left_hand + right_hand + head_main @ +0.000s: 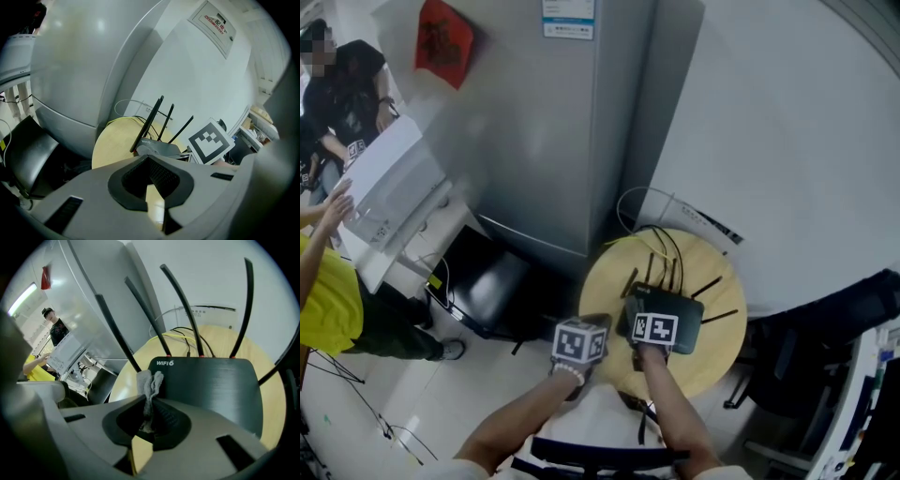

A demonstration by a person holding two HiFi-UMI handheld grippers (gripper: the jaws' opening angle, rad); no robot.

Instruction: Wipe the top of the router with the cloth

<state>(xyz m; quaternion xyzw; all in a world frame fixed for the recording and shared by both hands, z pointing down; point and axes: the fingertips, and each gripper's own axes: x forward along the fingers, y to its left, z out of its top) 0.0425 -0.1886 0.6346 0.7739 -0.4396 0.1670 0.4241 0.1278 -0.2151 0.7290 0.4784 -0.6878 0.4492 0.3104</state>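
Right gripper (149, 400): your jaws are pinched tight on the cloth (150, 380), a grey wad standing up out of the tips.

Left gripper (147, 156): jaws together, nothing between them. It is parked over the near left rim of the table (220, 341), just beside the router's left end.

Router (211, 385): it lies flat on the round table, directly ahead of your right gripper. The cloth sits at its near left corner, by the printed label. Contact is not confirmed from these views.

Key relation: the dark top spreads away to the right and forward of the cloth, with its long axis running left to right across your view. Your right gripper is the nearer one and already has the cloth, so the stroke probably runs rightward along that axis.

Obstruction: the antennas (180, 301) stand up along the far edge, splayed. Judgement: keep passes short of them, or thread between them carefully.

Behind them, cables (642, 211) trail off the table's back. Beyond are the grey fridge (553, 141) and the white wall (787, 141). A black chair (487, 286) is at the left, clear of the work.
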